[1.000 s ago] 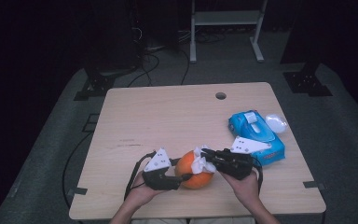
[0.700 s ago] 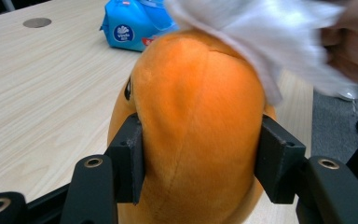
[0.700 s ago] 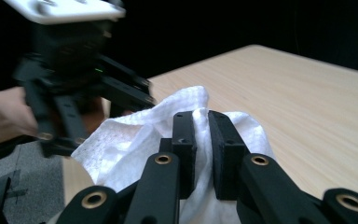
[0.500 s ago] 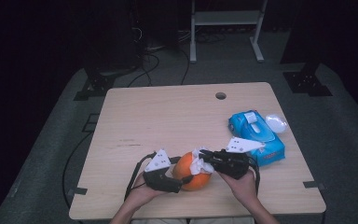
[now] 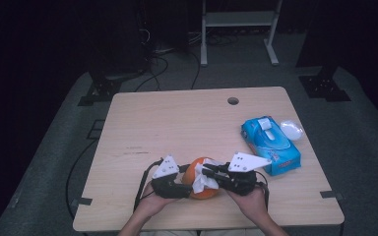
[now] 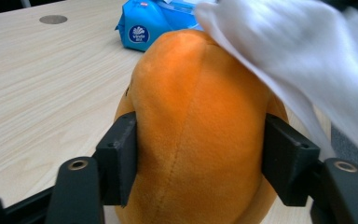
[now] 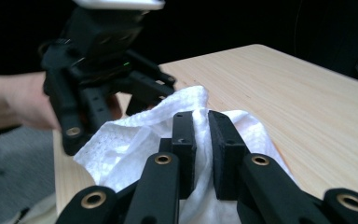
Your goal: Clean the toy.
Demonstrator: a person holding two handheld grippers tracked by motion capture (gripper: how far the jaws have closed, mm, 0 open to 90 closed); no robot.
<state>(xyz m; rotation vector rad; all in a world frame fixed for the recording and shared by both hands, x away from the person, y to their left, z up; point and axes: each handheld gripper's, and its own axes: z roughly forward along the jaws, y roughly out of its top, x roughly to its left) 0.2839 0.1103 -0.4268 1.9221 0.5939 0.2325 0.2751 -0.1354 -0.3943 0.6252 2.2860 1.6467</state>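
At the counter's (image 5: 177, 123) near edge, the left tool (image 6: 200, 154) – jaws just closing – grips an orange plush toy (image 6: 200, 126) by its sides, while the right tool (image 7: 201, 140) pinches a white tissue (image 7: 135, 140) laid against it.

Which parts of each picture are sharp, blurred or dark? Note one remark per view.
High view: the table is evenly lit, the floor and room around it nearly black. Left gripper view: the orange plush toy is sharp, the white tissue above it blurred, the blue tissue pack soft. Right gripper view: the right tool is crisp, the left tool behind blurred, the background dark.
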